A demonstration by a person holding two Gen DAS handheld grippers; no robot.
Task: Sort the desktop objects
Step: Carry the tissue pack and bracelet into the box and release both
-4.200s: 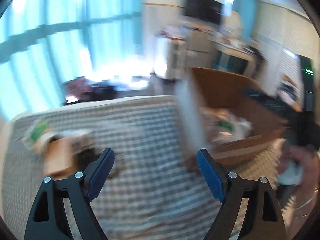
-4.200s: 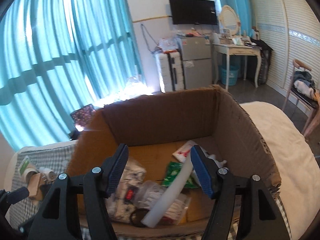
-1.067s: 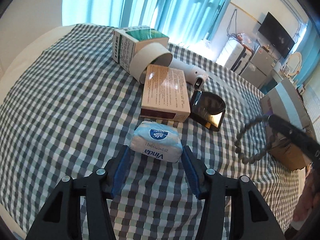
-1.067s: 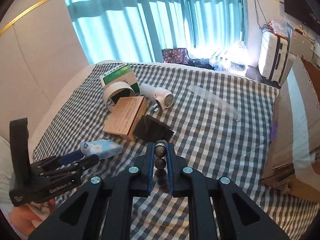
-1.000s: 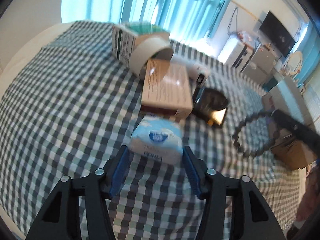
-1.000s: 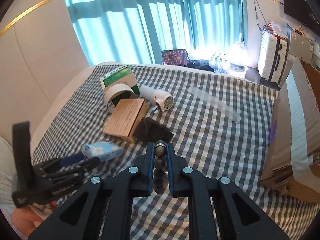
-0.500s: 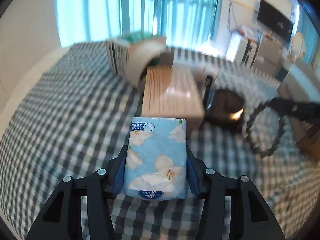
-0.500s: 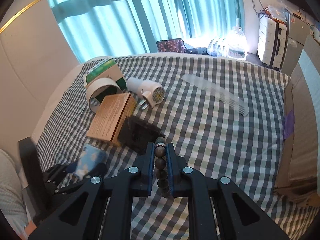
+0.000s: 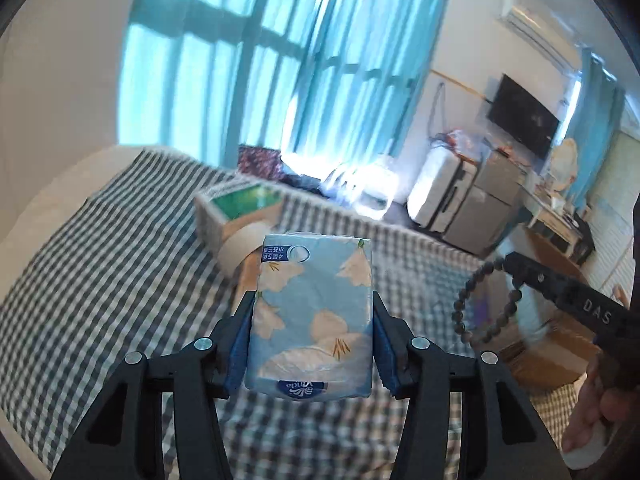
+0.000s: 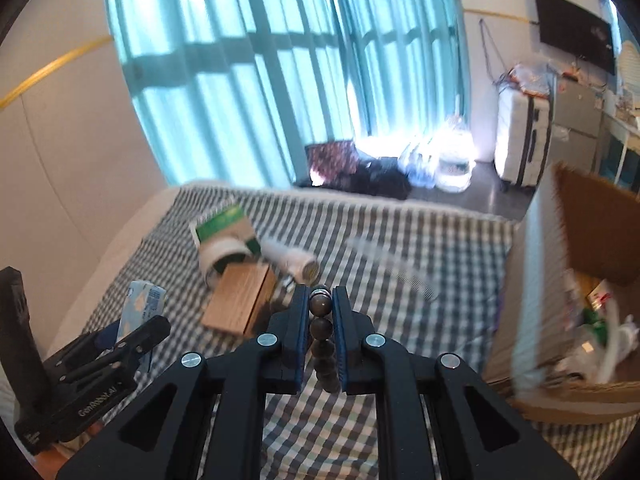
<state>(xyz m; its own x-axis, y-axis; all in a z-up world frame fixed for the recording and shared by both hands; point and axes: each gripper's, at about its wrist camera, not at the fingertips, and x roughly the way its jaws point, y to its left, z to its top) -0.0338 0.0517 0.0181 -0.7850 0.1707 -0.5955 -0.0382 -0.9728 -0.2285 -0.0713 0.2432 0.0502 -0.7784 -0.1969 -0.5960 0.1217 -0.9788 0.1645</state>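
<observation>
My left gripper [image 9: 312,316] is shut on a blue flowered tissue pack [image 9: 312,312] and holds it up above the checked cloth [image 9: 100,280]; the tissue pack also shows in the right wrist view [image 10: 142,308]. My right gripper [image 10: 321,300] is shut on a dark bead bracelet [image 10: 322,322], which hangs in the air at the right of the left wrist view [image 9: 486,304]. On the cloth lie a green-topped box [image 10: 222,226], a tape roll [image 10: 222,258], a brown box [image 10: 240,298], a white hair dryer [image 10: 294,262] and a clear comb [image 10: 394,266].
An open cardboard box [image 10: 596,232] with several items inside stands at the right edge of the cloth. Teal curtains, suitcases and a cabinet stand behind. The other hand's gripper [image 10: 80,376] sits at the lower left of the right wrist view.
My left gripper closed on the tissue pack and lifted it off the cloth. My right gripper rose with the bracelet and swung right, bringing the cardboard box into view.
</observation>
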